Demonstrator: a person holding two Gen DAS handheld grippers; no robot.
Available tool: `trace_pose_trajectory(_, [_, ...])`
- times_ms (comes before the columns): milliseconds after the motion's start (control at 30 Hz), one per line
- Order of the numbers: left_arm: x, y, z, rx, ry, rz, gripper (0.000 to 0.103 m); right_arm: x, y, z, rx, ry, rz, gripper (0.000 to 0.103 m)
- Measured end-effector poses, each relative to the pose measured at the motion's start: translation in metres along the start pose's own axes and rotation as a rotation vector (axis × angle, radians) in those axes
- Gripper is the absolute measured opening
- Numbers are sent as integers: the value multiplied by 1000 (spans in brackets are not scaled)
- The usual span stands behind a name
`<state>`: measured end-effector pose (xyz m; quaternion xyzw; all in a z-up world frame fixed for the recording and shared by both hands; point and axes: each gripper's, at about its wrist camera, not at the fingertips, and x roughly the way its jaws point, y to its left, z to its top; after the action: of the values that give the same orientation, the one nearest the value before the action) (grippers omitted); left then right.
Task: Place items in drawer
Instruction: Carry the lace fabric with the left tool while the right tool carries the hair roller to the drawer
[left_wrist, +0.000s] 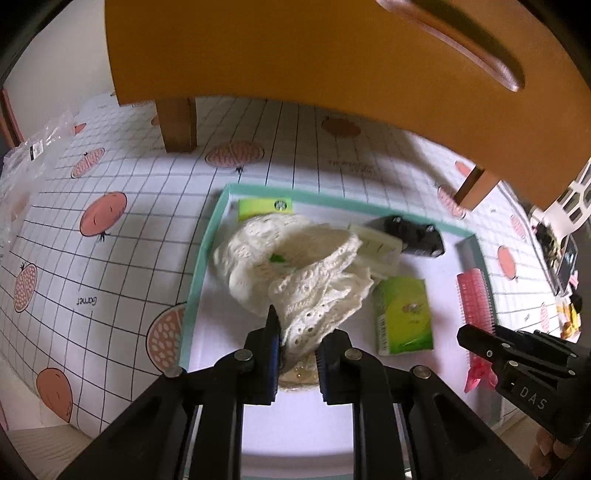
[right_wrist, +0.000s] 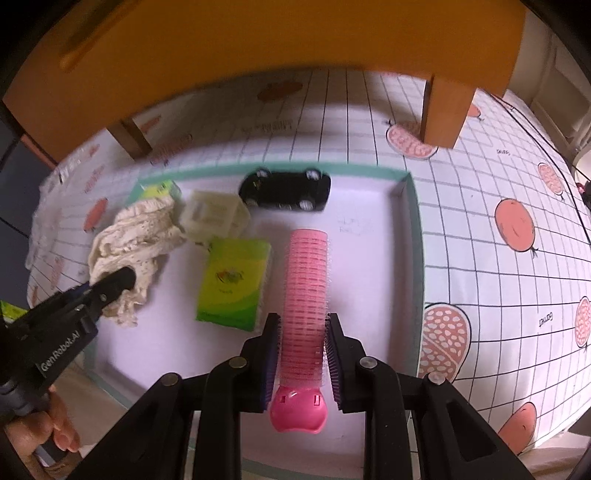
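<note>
1. Nearly done, by the look: drawer (right_wrist: 413, 221) (shallow teal-rimmed tray, white floor) already held green tissue pack (right_wrist: 234, 282), black toy car (right_wrist: 286, 190), cream plastic box (right_wrist: 214, 214), small green packet (left_wrist: 264, 208) at far-left corner.
2. Left tool (left_wrist: 297, 350) narrow, pinched on lace cloth (left_wrist: 295, 266): soft, cream, openwork, crumpled; draped inside drawer, left side. Release left to do.
3. Right tool (right_wrist: 303, 354) closed to roller width on pink hair roller (right_wrist: 304, 295): long bristly cylinder, glossy pink end cap; over drawer's right half. Resting or lifted, can't tell.
4. Worktop (right_wrist: 498, 277): smooth gridded cover w/ fruit print.
</note>
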<state>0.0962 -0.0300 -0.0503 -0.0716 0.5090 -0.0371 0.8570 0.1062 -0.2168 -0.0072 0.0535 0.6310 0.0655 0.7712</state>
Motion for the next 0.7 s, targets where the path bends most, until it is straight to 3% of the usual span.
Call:
trace_pose_trajectory(367, [-38, -5, 6, -11, -101, -59, 17, -28, 6, 6, 27, -73, 60, 25])
trace_pose_trajectory(700, [-82, -10, 15, 23, -202, -97, 17, -82, 19, 13, -3, -190, 110, 25])
